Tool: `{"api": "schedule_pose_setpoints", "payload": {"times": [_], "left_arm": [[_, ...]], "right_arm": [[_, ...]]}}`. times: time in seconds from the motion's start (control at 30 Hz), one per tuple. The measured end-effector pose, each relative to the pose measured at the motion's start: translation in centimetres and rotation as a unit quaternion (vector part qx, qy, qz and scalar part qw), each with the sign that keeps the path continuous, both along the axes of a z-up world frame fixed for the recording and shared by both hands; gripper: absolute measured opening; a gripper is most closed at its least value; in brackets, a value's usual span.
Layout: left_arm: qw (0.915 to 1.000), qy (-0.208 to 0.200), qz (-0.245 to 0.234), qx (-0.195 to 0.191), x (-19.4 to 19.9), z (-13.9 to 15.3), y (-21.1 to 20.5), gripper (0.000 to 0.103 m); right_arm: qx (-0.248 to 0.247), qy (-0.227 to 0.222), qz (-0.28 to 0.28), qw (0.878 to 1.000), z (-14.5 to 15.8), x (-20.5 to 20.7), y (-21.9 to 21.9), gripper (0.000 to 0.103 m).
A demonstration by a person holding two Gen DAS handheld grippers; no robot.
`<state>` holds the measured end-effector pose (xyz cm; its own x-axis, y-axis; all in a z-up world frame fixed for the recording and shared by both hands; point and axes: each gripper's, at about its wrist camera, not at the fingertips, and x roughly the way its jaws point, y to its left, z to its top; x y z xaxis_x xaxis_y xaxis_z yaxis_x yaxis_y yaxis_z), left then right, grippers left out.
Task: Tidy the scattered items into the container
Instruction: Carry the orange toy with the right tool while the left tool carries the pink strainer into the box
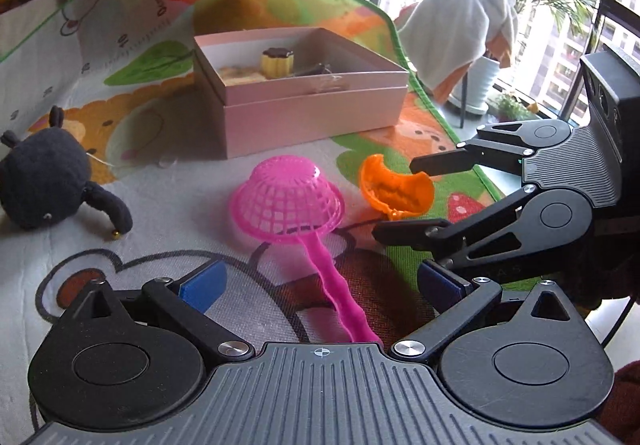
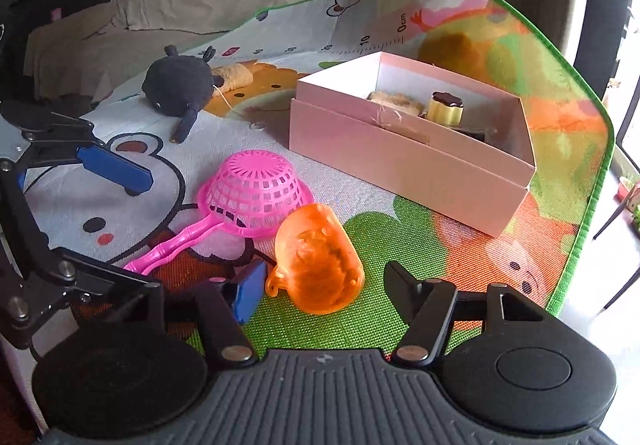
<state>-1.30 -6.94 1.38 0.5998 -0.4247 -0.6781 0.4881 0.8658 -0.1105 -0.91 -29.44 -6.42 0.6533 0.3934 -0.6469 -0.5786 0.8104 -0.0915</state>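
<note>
A pink toy strainer [image 1: 289, 201] [image 2: 256, 193] lies upside down on the play mat, its handle pointing toward me. My left gripper [image 1: 320, 281] is open, its fingers either side of the handle. An orange toy cup [image 1: 394, 191] [image 2: 320, 265] lies on its side next to the strainer. My right gripper [image 2: 324, 285] is open around the cup, low over the mat; it also shows in the left wrist view [image 1: 400, 201]. The pink box [image 1: 308, 93] [image 2: 412, 153] stands beyond, open, holding a pudding toy [image 1: 277, 61] [image 2: 444, 109] and other items.
A black plush toy [image 1: 44, 185] [image 2: 180, 89] lies on the mat to the left. The mat's green edge [image 1: 436, 113] [image 2: 592, 181] runs along the right, with floor, a draped chair [image 1: 464, 33] and plants beyond. A sofa with cushions [image 2: 192, 1] stands behind.
</note>
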Motion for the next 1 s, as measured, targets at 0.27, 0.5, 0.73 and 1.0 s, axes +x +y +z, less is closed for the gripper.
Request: {"api": "schedule_pose_setpoints", "payload": {"times": [0.27,0.5,0.73,1.0], "left_arm": [[0.991,-0.044,0.029,0.123,0.0,0.0,0.4,0.103],[0.9984,-0.03,0.034,0.035,3.6,1.5,0.5,0.103],[0.9975,-0.023,0.014,0.066,7.0,-0.3,-2.3,0.103],[0.9978,-0.021,0.013,0.062,7.5,-1.0,-2.2,0.087]], "right_arm": [[-0.03,-0.063,-0.009,0.998,-0.5,-1.5,0.4,0.061],[-0.04,-0.086,-0.009,0.996,-0.5,-2.1,0.8,0.061],[-0.038,-0.081,-0.013,0.996,-0.6,-2.0,0.8,0.067],[-0.03,-0.068,-0.014,0.997,-0.6,-1.6,0.8,0.071]]}}
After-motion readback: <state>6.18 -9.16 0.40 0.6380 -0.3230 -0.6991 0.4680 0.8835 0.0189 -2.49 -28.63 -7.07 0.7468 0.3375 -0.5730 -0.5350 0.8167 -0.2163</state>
